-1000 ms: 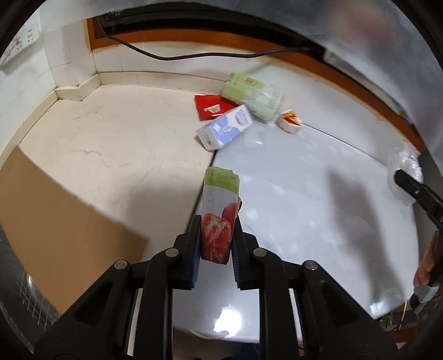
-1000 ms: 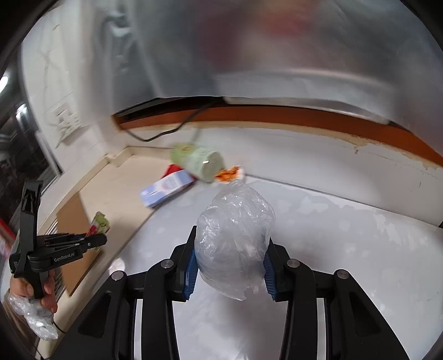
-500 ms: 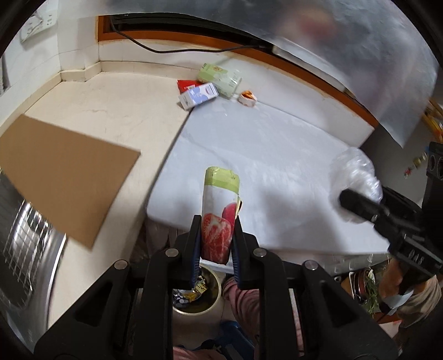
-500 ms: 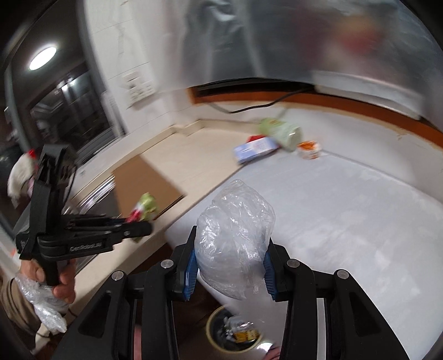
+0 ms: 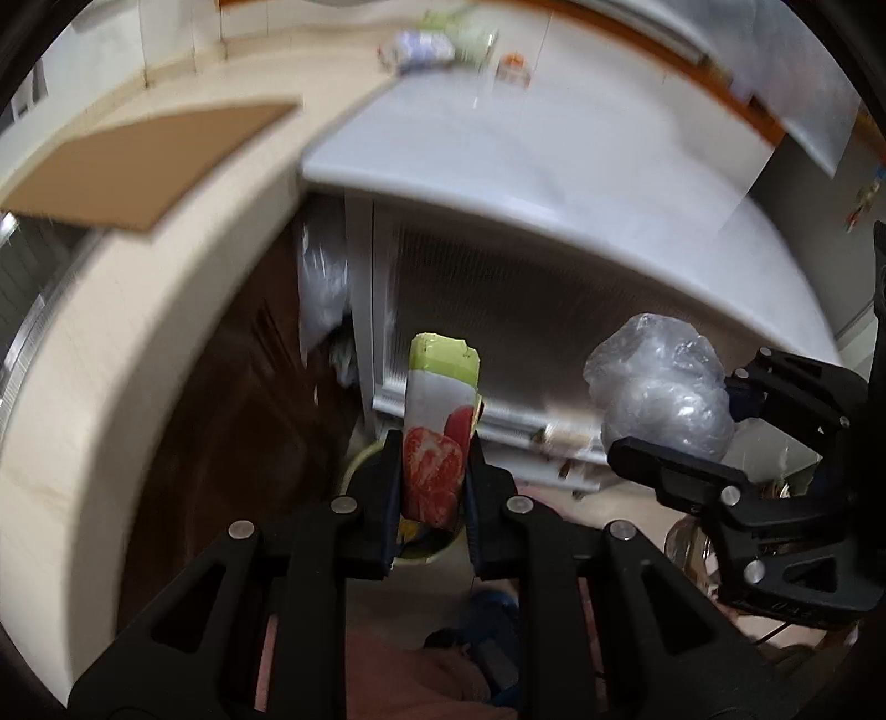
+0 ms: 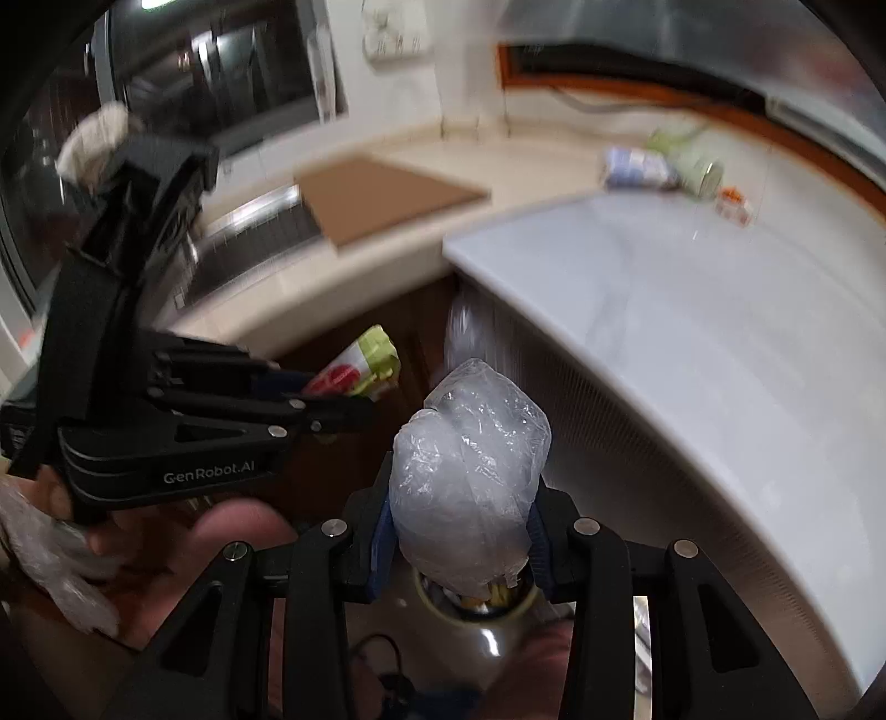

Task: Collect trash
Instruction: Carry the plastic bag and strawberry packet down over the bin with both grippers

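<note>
My left gripper (image 5: 433,479) is shut on a flat packet (image 5: 440,421) with a strawberry picture and a green top. It also shows in the right wrist view as the packet (image 6: 362,363) in the left gripper (image 6: 338,401). My right gripper (image 6: 459,534) is shut on a crumpled clear plastic bag (image 6: 470,476), and the left wrist view shows that bag (image 5: 659,393) at the right. Both hang in front of the counter, pointing down. A pale round bin (image 6: 476,612) with trash inside stands on the floor just beneath them, and its rim (image 5: 354,468) peeks out behind the left fingers.
Far back on the white top (image 5: 581,166) lie a blue-white carton (image 5: 423,47), a green carton (image 5: 470,30) and a small orange cup (image 5: 512,63). A cardboard sheet (image 5: 149,160) lies on the beige counter. A white ribbed cabinet front (image 5: 498,310) stands close ahead. A hand (image 6: 166,554) holds the left gripper.
Both grippers have pulled back off the counter and sunk down in front of it. The bin has come into view beneath them. Each keeps hold of its item.
</note>
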### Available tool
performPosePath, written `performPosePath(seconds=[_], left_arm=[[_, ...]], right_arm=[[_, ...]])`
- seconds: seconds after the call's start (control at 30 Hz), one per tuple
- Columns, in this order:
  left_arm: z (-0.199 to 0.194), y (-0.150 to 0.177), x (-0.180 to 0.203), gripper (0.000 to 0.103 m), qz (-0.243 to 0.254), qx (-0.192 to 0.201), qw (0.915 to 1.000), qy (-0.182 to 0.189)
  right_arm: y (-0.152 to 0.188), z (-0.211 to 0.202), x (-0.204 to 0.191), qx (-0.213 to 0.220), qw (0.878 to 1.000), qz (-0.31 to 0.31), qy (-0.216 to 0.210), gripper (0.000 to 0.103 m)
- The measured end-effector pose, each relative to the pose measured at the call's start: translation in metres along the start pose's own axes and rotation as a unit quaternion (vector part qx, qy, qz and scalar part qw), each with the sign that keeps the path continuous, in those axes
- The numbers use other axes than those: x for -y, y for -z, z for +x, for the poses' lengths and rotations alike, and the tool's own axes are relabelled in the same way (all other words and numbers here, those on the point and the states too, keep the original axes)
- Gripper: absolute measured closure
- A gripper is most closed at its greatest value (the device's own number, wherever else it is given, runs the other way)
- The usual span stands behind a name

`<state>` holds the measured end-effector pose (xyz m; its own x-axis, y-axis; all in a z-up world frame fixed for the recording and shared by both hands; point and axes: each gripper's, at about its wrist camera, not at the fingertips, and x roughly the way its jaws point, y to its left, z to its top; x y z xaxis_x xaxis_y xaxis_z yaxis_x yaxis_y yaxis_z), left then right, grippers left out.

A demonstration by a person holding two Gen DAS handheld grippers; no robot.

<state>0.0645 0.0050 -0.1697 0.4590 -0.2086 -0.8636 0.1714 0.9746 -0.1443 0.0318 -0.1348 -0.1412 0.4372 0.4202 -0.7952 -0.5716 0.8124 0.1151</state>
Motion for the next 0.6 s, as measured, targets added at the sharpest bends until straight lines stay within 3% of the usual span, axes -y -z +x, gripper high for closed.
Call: performPosePath(seconds=[0.3, 0.6], left_arm=[[0.067, 0.031, 0.003, 0.087, 0.022, -0.051, 0.9981, -0.027], [0.14, 0.042, -0.011, 0.087, 0.006, -0.107, 0.9941, -0.01]], right_arm=[[0.057, 0.092, 0.008, -0.071, 0.997, 0.007, -0.004, 0.064], [0.084, 0.17, 0.05, -0.124, 0.99, 0.072, -0.018, 0.063]])
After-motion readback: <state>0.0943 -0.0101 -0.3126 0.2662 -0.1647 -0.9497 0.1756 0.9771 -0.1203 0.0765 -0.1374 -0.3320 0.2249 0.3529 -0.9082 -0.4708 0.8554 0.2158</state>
